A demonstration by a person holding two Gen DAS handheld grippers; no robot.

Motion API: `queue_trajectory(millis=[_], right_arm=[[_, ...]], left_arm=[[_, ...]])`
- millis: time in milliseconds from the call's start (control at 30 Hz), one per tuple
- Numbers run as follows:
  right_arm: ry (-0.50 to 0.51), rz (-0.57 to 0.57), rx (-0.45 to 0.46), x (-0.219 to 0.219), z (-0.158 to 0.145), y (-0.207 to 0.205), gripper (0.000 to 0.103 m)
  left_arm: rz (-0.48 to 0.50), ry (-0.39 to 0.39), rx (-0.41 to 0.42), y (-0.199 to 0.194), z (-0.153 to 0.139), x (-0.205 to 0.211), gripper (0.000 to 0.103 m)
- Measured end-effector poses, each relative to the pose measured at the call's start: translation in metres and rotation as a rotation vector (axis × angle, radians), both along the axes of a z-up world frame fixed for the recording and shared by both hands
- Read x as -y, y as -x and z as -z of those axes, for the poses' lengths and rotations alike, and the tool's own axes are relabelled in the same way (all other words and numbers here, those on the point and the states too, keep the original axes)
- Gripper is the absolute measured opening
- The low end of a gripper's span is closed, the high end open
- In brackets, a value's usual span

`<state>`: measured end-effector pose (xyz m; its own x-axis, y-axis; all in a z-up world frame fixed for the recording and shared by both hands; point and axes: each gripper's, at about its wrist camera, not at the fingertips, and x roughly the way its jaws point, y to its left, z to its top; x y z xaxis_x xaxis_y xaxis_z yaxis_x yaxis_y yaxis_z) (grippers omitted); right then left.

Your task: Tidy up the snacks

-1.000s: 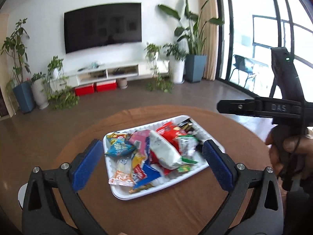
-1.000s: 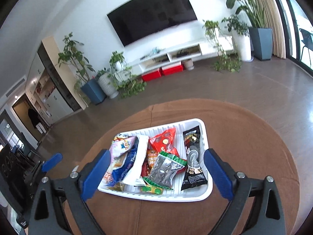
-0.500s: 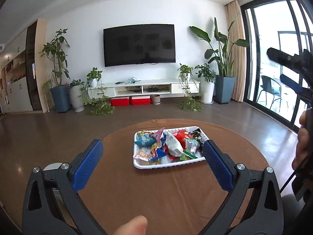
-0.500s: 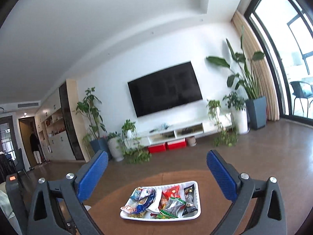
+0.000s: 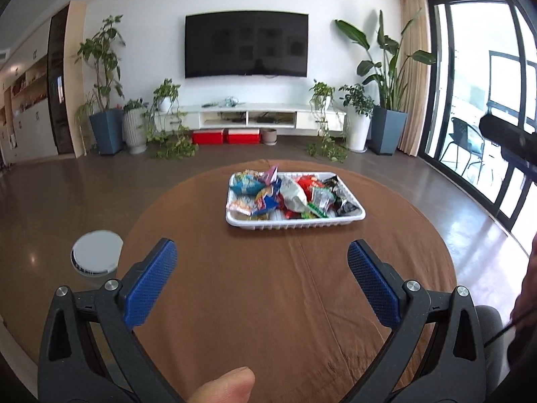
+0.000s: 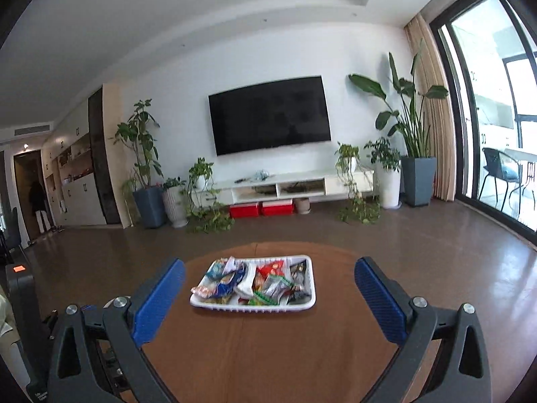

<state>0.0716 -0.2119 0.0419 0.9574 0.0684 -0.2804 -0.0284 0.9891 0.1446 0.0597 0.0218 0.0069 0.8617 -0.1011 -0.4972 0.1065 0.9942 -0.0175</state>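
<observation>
Both tools held wide and empty, well back from the snack tray.

The left tool [image 5: 261,275] hangs over the near part of the round brown desk [image 5: 235,302] with its blue pads spread apart and nothing between them; the right tool [image 6: 268,285] is likewise spread and empty, raised above the desk's near edge. From either tool the white tray [image 5: 357,215] lies at about 12 o'clock, toward the desk's far side, heaped with mixed snack packets [image 5: 292,194] that all sit inside its rim. A thumb tip [image 5: 225,386] shows at 6 o'clock in the left view, and a white round object [image 5: 96,256] sits off the desk at 9 o'clock. By my reading the snacks already look gathered, so this is either a pause or the finish. Any further move calls for a reach forward to the tray, closing on one packet's edge.
</observation>
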Motion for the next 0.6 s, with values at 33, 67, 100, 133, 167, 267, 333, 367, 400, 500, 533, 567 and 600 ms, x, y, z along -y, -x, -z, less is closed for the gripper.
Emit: queue_trajectory(millis=[33,67,100,133,167,267,333,367,400,500,533,567,600], right_arm=[[-0.005,0.000,-0.035,-0.001,0.007,-0.002,0.103],[-0.004,0.017,-0.089,-0.001,0.016,-0.004,0.103],[-0.003,0.030,-0.126,0.000,0.022,-0.006,0.103],[-0.005,0.037,-0.155,-0.001,0.029,-0.007,0.103],[-0.008,0.048,-0.185,0.000,0.036,-0.007,0.103],[-0.011,0.094,-0.248,0.003,0.049,-0.006,0.103],[-0.009,0.098,-0.281,0.004,0.056,-0.007,0.103],[-0.002,0.101,-0.297,0.004,0.061,-0.008,0.103],[0.003,0.103,-0.307,0.003,0.063,-0.008,0.103],[0.003,0.097,-0.347,0.000,0.072,-0.008,0.103],[0.004,0.095,-0.354,0.000,0.074,-0.008,0.103],[0.007,0.094,-0.359,-0.003,0.076,-0.008,0.103],[0.011,0.093,-0.363,-0.004,0.078,-0.008,0.103]], left_arm=[[0.001,0.000,-0.020,0.000,0.004,0.000,0.103],[-0.006,-0.008,-0.039,0.000,0.009,0.000,0.103],[-0.013,-0.013,-0.054,-0.003,0.012,0.000,0.103],[-0.016,-0.014,-0.071,-0.005,0.016,-0.001,0.103],[-0.020,-0.015,-0.090,-0.005,0.021,-0.002,0.103],[-0.036,-0.006,-0.123,-0.011,0.031,-0.006,0.103],[-0.037,-0.005,-0.140,-0.016,0.036,-0.007,0.103],[-0.042,-0.011,-0.149,-0.016,0.040,-0.007,0.103],[-0.042,-0.018,-0.156,-0.021,0.043,-0.005,0.103],[-0.050,-0.043,-0.183,-0.026,0.050,-0.004,0.103],[-0.052,-0.047,-0.193,-0.028,0.052,-0.003,0.103],[-0.050,-0.049,-0.205,-0.029,0.055,-0.002,0.103],[-0.047,-0.048,-0.211,-0.030,0.056,-0.002,0.103]])
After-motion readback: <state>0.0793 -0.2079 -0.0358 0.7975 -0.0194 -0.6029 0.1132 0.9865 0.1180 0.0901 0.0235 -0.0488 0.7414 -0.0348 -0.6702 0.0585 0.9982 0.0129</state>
